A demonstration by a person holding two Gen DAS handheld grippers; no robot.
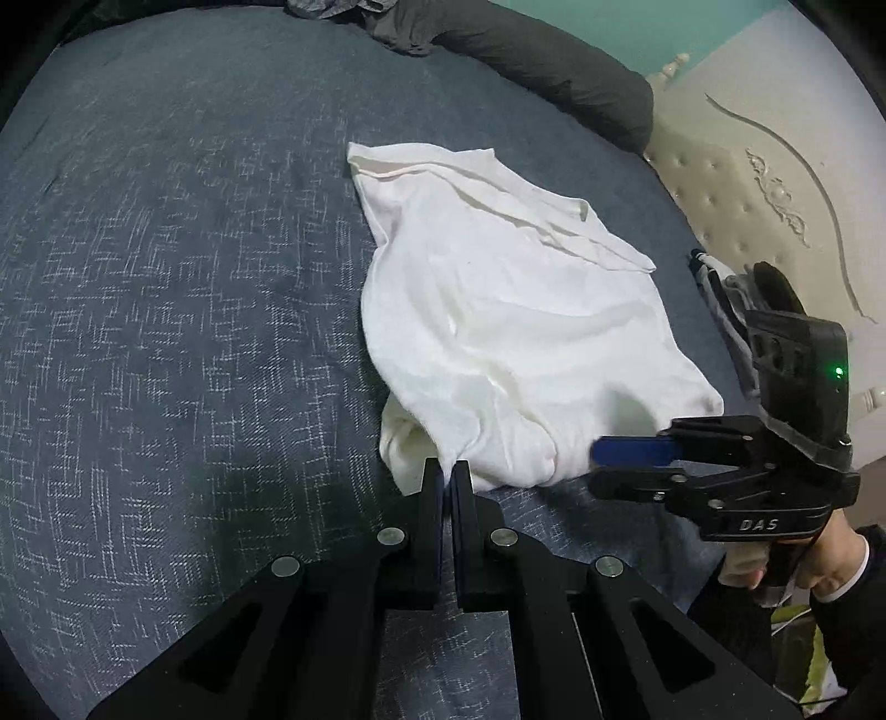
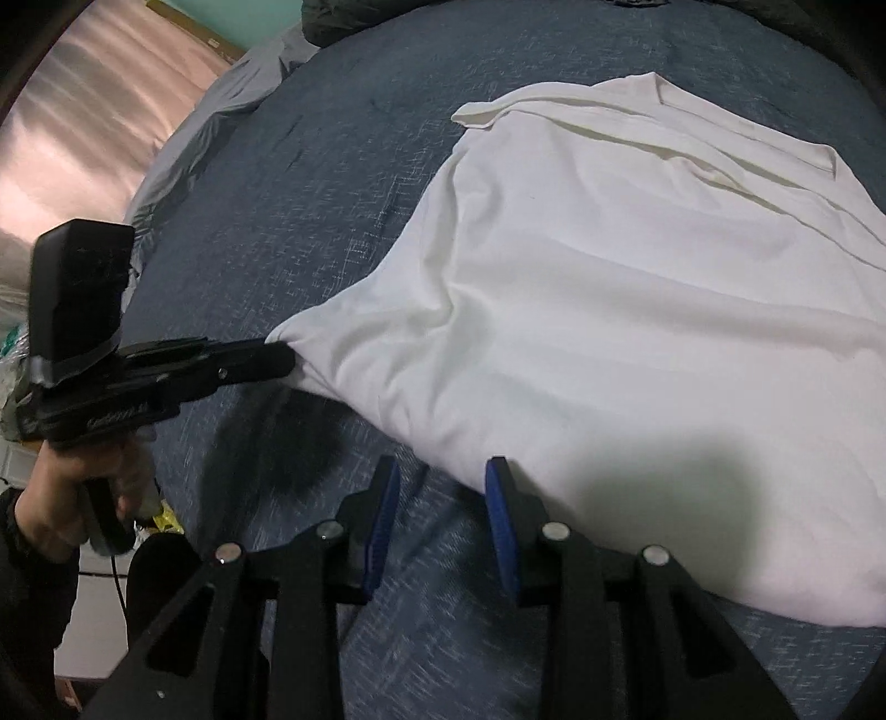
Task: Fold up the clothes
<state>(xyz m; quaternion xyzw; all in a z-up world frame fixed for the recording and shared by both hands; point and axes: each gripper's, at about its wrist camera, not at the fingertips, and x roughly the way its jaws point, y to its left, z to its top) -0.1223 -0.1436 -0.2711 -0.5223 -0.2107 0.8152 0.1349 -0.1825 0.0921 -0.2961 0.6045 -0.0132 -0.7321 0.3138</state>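
Note:
A white T-shirt (image 1: 498,310) (image 2: 637,288) lies partly folded on a dark blue bedspread (image 1: 166,277) (image 2: 310,183). My left gripper (image 1: 447,471) (image 2: 290,357) is shut on the shirt's near corner, pinching a bunched bit of cloth. My right gripper (image 2: 443,487) (image 1: 595,462) stands open just above the bedspread at the shirt's near edge. Its blue pads (image 2: 501,520) have only bedspread between them and hold no cloth. A hand (image 1: 819,570) grips the right tool's handle, another hand (image 2: 61,498) the left one's.
A dark grey bolster (image 1: 554,72) and rumpled dark clothes (image 1: 398,27) lie at the bed's far edge. A cream tufted headboard (image 1: 775,183) stands on the right. A pink curtain (image 2: 88,111) hangs beyond the bed's left side.

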